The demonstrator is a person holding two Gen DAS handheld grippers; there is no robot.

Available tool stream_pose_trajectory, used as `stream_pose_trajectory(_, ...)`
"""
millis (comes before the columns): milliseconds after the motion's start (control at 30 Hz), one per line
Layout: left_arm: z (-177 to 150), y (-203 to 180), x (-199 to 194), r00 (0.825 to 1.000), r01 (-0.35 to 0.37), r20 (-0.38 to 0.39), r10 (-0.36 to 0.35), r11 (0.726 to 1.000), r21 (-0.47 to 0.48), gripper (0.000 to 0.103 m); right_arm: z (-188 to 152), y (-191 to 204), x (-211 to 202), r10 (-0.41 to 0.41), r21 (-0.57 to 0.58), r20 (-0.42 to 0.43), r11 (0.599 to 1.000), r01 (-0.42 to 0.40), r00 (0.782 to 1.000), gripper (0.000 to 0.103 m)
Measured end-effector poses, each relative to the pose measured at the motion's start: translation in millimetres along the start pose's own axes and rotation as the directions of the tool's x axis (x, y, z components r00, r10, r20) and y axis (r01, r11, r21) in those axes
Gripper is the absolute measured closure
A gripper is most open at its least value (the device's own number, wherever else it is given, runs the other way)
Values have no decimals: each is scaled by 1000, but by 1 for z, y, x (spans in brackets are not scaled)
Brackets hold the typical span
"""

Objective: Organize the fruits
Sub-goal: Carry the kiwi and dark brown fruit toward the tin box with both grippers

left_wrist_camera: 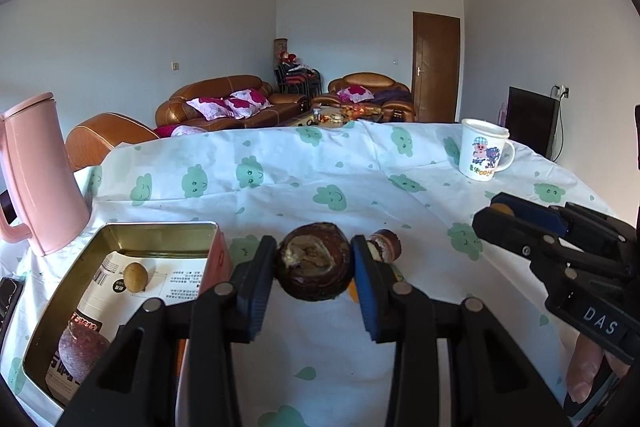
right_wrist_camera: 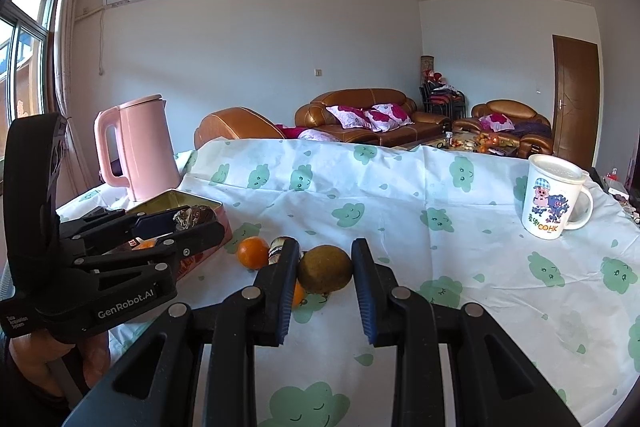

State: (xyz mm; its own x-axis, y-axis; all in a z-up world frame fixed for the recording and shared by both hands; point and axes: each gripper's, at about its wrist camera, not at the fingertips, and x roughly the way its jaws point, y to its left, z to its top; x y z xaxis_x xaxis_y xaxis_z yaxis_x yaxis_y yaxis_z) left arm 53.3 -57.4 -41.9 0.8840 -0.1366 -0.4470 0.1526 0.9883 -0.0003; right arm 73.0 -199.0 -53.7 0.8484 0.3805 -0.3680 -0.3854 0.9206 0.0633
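Holding a dark husked fruit (left_wrist_camera: 314, 261), the left gripper (left_wrist_camera: 314, 267) hovers just right of the tin (left_wrist_camera: 120, 227); the right gripper (right_wrist_camera: 325, 269) clamps a brown-green fruit (right_wrist_camera: 325, 269) above the cloth (right_wrist_camera: 400, 195). Best move, likely: carry each over the tin, lower, then release gently so nothing rolls onto the small fruit (left_wrist_camera: 135, 277) inside.

The tablecloth (right_wrist_camera: 400, 195) is white with pale green smiling cloud shapes and small green drops; the kettle (right_wrist_camera: 138, 151) at far left is plain pink; the tin (left_wrist_camera: 120, 239) is gold inside with a pink outer wall, lined with white printed paper; the mug (right_wrist_camera: 554, 199) at far right is white with a cartoon pig in pink and blue; the fruit (left_wrist_camera: 314, 261) in the left gripper (left_wrist_camera: 314, 267) is dark brown with a pale tan patch; the fruit (right_wrist_camera: 325, 269) in the right gripper (right_wrist_camera: 325, 275) is olive brown; the orange (right_wrist_camera: 253, 252) is bright orange; both grippers are black with blue pads (right_wrist_camera: 286, 303).
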Motion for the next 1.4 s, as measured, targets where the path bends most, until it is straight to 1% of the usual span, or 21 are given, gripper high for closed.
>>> stream_pose_trajectory(200, -1, -1, -5, 1000, -6, 26, 6, 1000, 0, 64, -1, 2, -5, 2, -8, 27, 1000, -2, 1000, 74)
stream_pose_trajectory(433, -1, -3, -14, 997, -38, 73, 37, 999, 10, 64, -1, 5, -13, 8, -29, 65, 1000, -6, 998, 74)
stream_pose_trajectory(567, -1, -2, -18, 994, -53, 94, 52, 999, 5, 64, 0, 6, -10, 16, -35, 55, 999, -14, 998, 74)
stream_pose_trajectory(733, -2, 0, -17, 995, -57, 78, 57, 998, -4, 64, 1, 9, -3, 20, -51, 26, 999, -19, 999, 74)
stream_pose_trajectory(867, -4, 3, -18, 996, -66, 64, 66, 998, -2, 64, 3, 19, 2, 29, -83, 10, 996, -28, 1000, 74)
stream_pose_trajectory(1067, -3, 14, -24, 996, -69, 55, 70, 997, -20, 64, 11, 33, 10, 60, -96, -6, 994, -60, 998, 74)
stream_pose_trajectory(1267, 0, 33, -34, 993, -101, 59, 104, 994, -38, 64, 24, 50, 19, 107, -99, -21, 989, -108, 994, 74)
stream_pose_trajectory(1400, 1, 57, -36, 989, -142, 36, 145, 987, -70, 64, 35, 66, 25, 148, -114, -28, 982, -150, 989, 74)
